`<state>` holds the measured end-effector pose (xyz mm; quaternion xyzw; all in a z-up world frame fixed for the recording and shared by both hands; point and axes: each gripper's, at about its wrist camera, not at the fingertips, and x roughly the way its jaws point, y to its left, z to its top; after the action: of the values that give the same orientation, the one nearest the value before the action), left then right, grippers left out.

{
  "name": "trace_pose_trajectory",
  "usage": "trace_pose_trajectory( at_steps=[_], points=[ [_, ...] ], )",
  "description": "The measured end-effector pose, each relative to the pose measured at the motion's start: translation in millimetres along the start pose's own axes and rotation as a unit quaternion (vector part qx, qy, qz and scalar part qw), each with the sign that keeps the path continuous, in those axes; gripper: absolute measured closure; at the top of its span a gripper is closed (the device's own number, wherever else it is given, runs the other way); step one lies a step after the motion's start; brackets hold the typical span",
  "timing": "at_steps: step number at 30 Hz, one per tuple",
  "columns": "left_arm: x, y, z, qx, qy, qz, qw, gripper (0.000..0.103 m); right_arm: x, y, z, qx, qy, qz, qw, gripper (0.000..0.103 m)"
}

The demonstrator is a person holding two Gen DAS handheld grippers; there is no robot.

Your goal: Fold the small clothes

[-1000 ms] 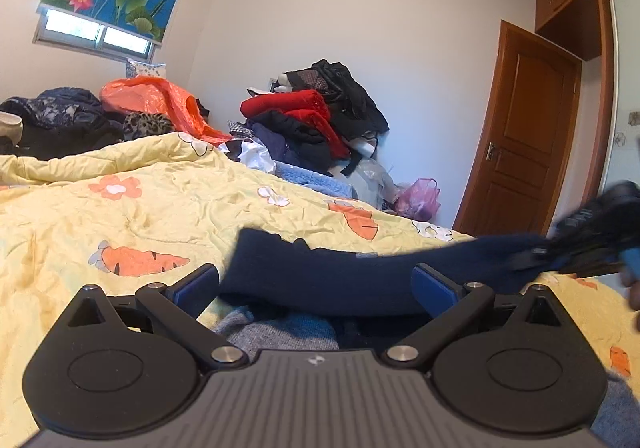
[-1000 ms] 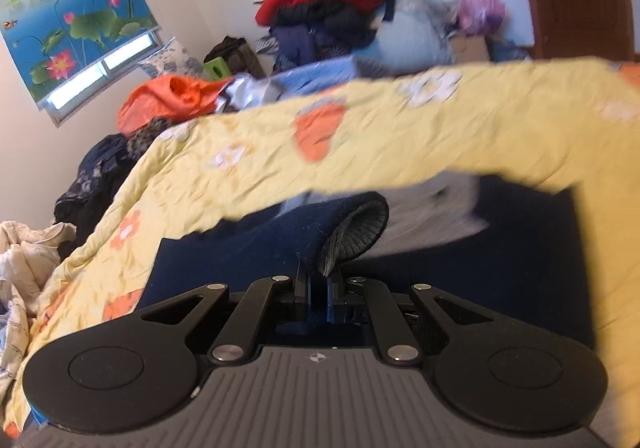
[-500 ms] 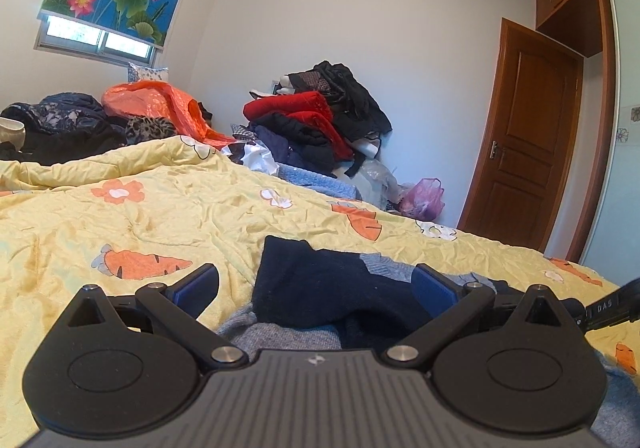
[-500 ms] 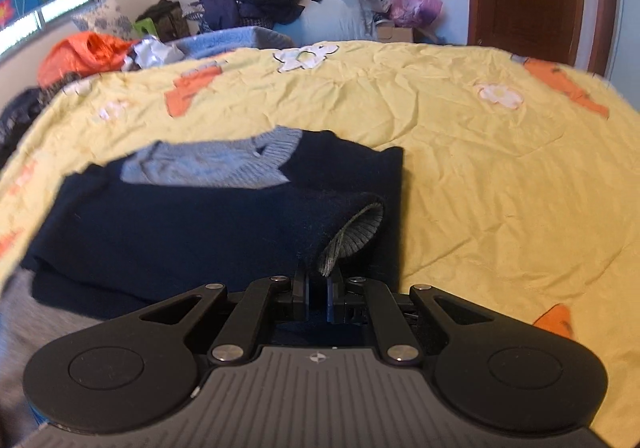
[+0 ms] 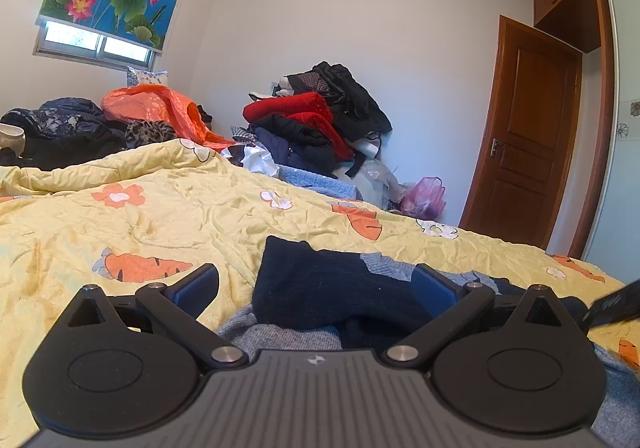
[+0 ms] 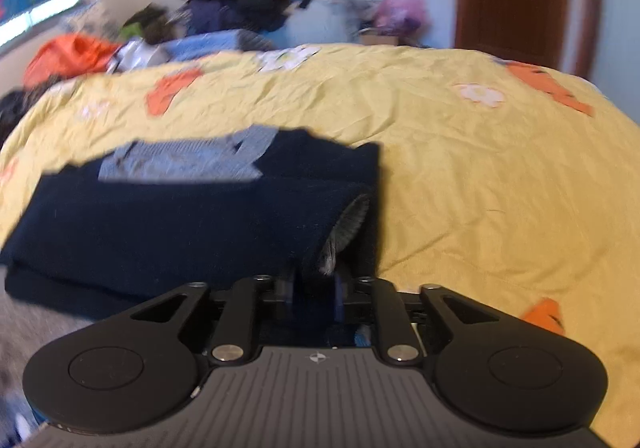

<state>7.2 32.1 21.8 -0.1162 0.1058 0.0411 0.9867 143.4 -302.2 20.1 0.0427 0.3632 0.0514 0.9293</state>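
Navy sweater (image 6: 168, 220) sleeve lies crosswise, cuff (image 6: 344, 228) rightward.

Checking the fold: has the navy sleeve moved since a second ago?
Yes. The navy sleeve came in from the bed's right side, toward the orange carrot print, onto the sweater.

Under me is the bed (image 5: 168, 216), covered by a crinkled yellow quilt (image 6: 460, 176) printed with orange carrots and white-and-orange flowers. On the quilt, right in front of me, lies the navy sweater (image 6: 168, 224) — folded into a flat block, its grey ribbed collar (image 6: 180, 164) facing up near the far edge and a grey-lined cuff (image 6: 348, 228) showing at the block's right side. A grey knit garment (image 5: 280, 336) lies under the near edge of the sweater, also on the quilt. At the far side of the bed — towards the window wall — dark clothes (image 5: 68, 132) and an orange bag (image 5: 160, 108) are heaped together.
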Motion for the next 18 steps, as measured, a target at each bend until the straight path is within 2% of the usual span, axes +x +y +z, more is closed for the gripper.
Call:
trace_pose_trajectory(
  at_steps=[2,3,4,5,6,8,10,12,13,14,16,18],
  points=[
    [0.2,-1.5,0.4,0.003,0.001,0.0,1.0,0.0,-29.0,10.2,-5.8,-0.003,-0.068,-0.019,0.997,0.066],
    [1.1,-2.6,0.5,0.006,0.003,0.001,1.0,0.0,-41.9,18.2,-10.8,-0.01,-0.102,-0.014,0.995,0.057],
    [2.6,-4.3,0.6,0.011,0.008,0.001,0.9999,0.0,-50.3,27.7,-16.1,-0.023,-0.121,0.001,0.992,0.043],
    [4.6,-6.6,0.7,0.019,0.016,-0.001,0.9997,0.0,-53.5,38.1,-21.2,-0.039,-0.127,0.016,0.991,0.037],
    [7.9,-8.9,0.9,0.027,0.029,-0.008,0.9992,0.0,-51.6,48.3,-25.9,-0.057,-0.121,0.028,0.991,0.026],
    [16.8,-14.7,0.6,0.049,0.067,-0.025,0.9963,0.0,-38.3,63.2,-34.3,-0.086,-0.102,0.041,0.99,0.027],
    [27.2,-21.3,-1.9,0.073,0.11,-0.043,0.9903,0.0,-19.0,68.5,-40.1,-0.089,-0.073,0.035,0.993,0.028],
    [40.0,-27.2,-5.6,0.092,0.16,-0.054,0.9814,0.0,-1.6,61.7,-46.6,-0.073,-0.042,0.029,0.996,0.024],
    [50.1,-28.6,-7.4,0.096,0.194,-0.057,0.9747,0.0,0.6,56.6,-50.3,-0.069,-0.049,0.033,0.996,0.017],
    [62.1,-28.3,-10.6,0.094,0.234,-0.06,0.9657,0.0,-0.9,52.3,-50.5,-0.055,-0.049,0.049,0.996,0.015],
    [67.9,-27.4,-10.8,0.101,0.244,-0.059,0.9627,0.0,-0.4,48.6,-51.0,-0.042,-0.048,0.063,0.996,0.007],
    [67.2,-26.4,-11.3,0.108,0.246,-0.061,0.9612,0.0,2.1,54.0,-52.5,-0.056,-0.039,0.064,0.996,0.001]
  ],
)
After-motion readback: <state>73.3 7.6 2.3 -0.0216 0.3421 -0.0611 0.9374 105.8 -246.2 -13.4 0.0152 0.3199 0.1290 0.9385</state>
